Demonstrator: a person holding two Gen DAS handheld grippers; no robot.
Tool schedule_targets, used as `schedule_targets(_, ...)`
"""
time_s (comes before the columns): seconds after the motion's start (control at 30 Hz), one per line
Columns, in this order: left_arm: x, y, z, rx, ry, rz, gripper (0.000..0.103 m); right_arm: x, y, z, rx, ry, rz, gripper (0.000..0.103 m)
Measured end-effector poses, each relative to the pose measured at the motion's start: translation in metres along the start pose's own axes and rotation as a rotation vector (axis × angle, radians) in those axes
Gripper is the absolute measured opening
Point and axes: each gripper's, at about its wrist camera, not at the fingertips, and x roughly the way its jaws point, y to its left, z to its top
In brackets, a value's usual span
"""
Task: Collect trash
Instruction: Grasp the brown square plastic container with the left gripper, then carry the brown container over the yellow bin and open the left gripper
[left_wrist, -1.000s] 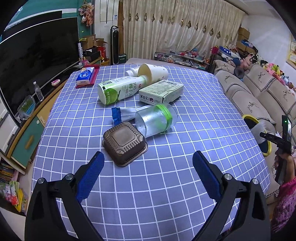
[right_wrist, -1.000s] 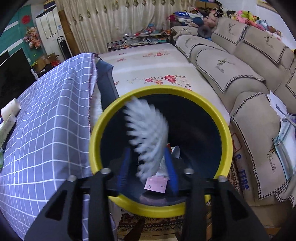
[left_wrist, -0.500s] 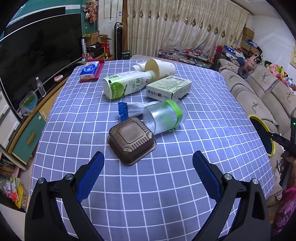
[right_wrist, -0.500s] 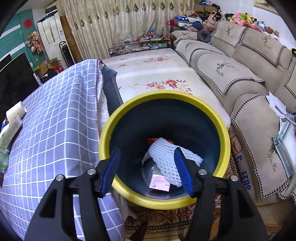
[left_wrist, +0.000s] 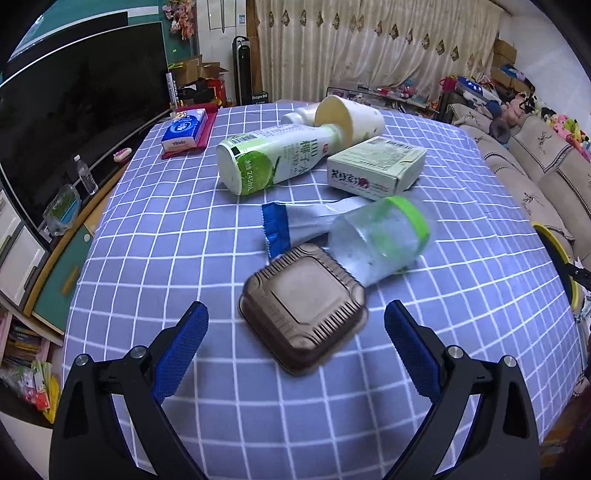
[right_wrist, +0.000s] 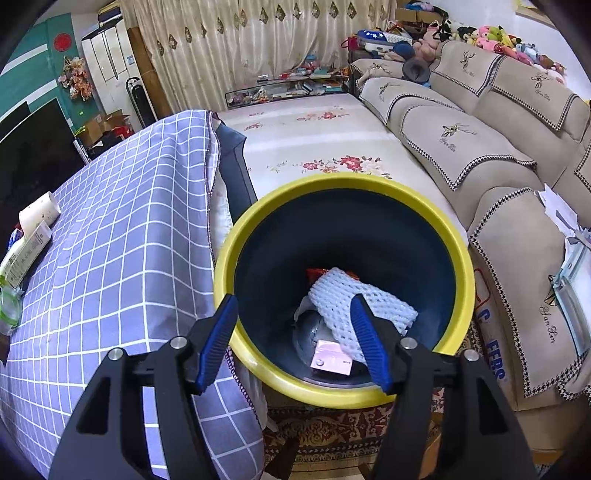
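**A:** So where's the left gripper (left_wrist: 295, 341) at? From its wrist view both blue-padded fingers (left_wrist: 183, 341) are spread wide with nothing between them. It's angled down over the purple-and-white checked tablecloth (left_wrist: 147, 229), and the brown ribbed square plastic tray (left_wrist: 303, 308) lies upside down just ahead, lined up with the gap but not touching either pad.

**B:** Yep, hanging open. Behind the tray there's a clear plastic cup with a green band (left_wrist: 380, 240) lying on its side, touching the tray's far corner. A blue-and-white wrapper (left_wrist: 291, 225) lies flat, tucked against the cup. Further back: a white-and-green drink bottle (left_wrist: 275, 158) on its side, a pale green cardboard box (left_wrist: 376, 168) just beside it, and a white paper cup (left_wrist: 349, 118) tipped over at the bottle's neck.

**A:** And the right gripper (right_wrist: 293, 341)?

**B:** Pointed downward into the yellow-rimmed dark blue bin (right_wrist: 458, 258), which stands on the floor right beside the table edge. Its fingers are parted too, holding nothing. Inside the bin lie a white foam net sleeve (right_wrist: 354, 299), a small pink card (right_wrist: 330, 358) and something red poking out behind the net, too hidden to identify.

**A:** The blue tissue pack (left_wrist: 184, 127) on a red tray sits at the table's far left corner, well apart from the pile.
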Motion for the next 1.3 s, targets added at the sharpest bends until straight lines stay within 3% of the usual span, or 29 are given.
schedule_targets(0.23,0.016,-0.001,0.010,0.050,0.002,-0.020,0.095,0.005,0.005,-0.001,-0.006,0.016,0.003,0.060)
schedule_targets(0.47,0.033,0.001,0.009,0.039,0.041,-0.052,0.095,0.007,0.012,0.001,-0.020,0.022,0.003,0.061)
schedule_targets(0.73,0.038,0.000,0.008,0.040,0.035,-0.059,0.087,0.015,0.015,-0.001,-0.026,0.041,0.004,0.061)
schedule_targets(0.97,0.040,-0.003,0.010,0.059,0.029,-0.045,0.087,0.018,0.017,-0.003,-0.032,0.049,0.007,0.061)
schedule_targets(1.07,0.040,-0.004,0.010,0.065,0.024,-0.042,0.082,0.019,0.018,-0.003,-0.031,0.050,0.007,0.061)
schedule_targets(1.3,0.020,0.002,0.005,0.053,0.003,-0.058,0.081,0.019,0.017,-0.004,-0.030,0.047,0.010,0.061)
